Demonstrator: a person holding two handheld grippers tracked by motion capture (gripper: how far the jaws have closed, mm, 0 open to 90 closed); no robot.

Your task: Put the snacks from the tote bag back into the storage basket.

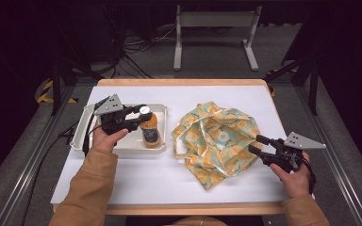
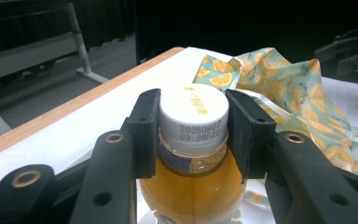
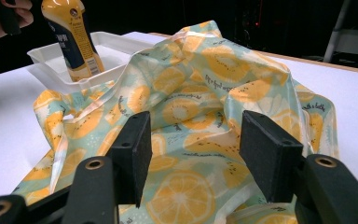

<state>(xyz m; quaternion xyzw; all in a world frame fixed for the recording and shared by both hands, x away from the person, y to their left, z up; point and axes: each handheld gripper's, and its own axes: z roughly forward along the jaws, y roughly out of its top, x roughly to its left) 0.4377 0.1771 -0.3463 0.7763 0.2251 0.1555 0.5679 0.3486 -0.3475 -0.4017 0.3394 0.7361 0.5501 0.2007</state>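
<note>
White tray [image 1: 85, 123] holds one orange-drink bottle [image 1: 151, 133], upright. Left gripper [image 1: 140, 116] pinches its white cap [image 2: 194, 112]. Right gripper [image 1: 258, 144] spread, empty, beside the citrus-print bag [image 1: 217, 141].

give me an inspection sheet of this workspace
surface: white table with a wooden edge
job's things: orange bottle with a white cap, upright in the white tray; citrus-print bag crumpled right of the tray
clutter: nothing seen
grippers: left gripper clamped on the bottle's cap; right gripper open, at the bag's right edge, nothing between the jaws
cables: a black cable trails from the left gripper; loose cables on the floor behind
surroundings: dark room, grey frame beyond the table
</note>
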